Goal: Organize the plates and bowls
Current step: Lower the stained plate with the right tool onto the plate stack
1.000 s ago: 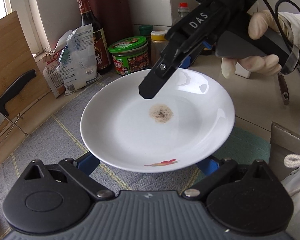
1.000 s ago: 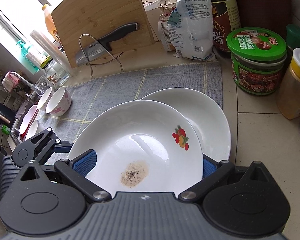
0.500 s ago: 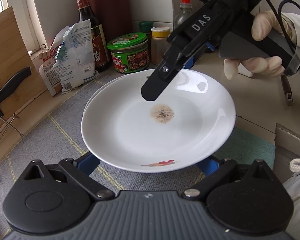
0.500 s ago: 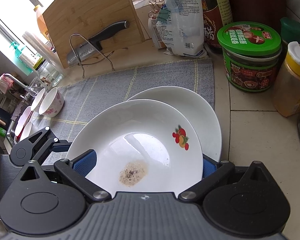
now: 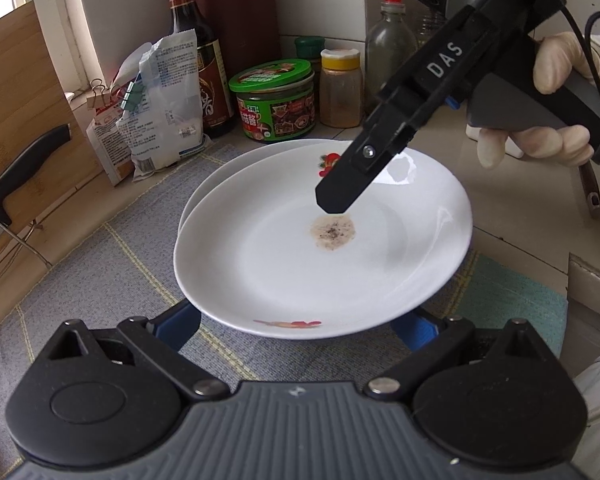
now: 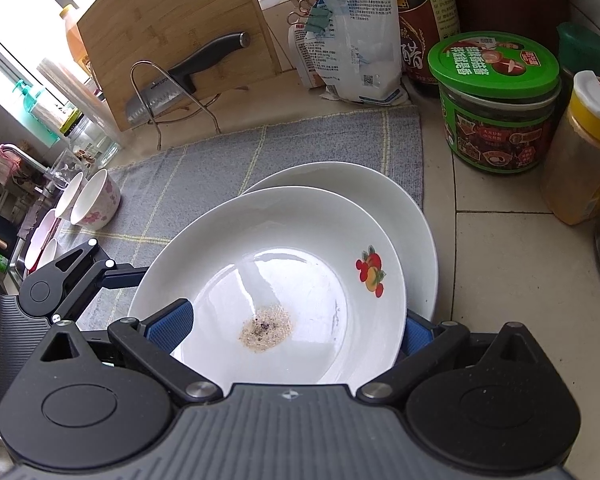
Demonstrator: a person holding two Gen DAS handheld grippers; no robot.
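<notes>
A right gripper (image 5: 336,200) lettered "DAS" is reaching over a soiled white plate (image 5: 324,248). Both grippers' fingers are sitting spread wide around its rim; whether they are pinching it is unclear. A green-lidded jar (image 6: 494,100) is showing Chinese print.

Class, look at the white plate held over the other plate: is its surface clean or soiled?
Soiled. The upper plate carries a tan, dark-speckled residue patch in its well; the rest looks glossy white, apart from a printed fruit motif.

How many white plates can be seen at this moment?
2. The soiled plate is held between the right gripper and left gripper; the second plate lies on the grey mat, partly beneath it. More could be hidden underneath.
</notes>
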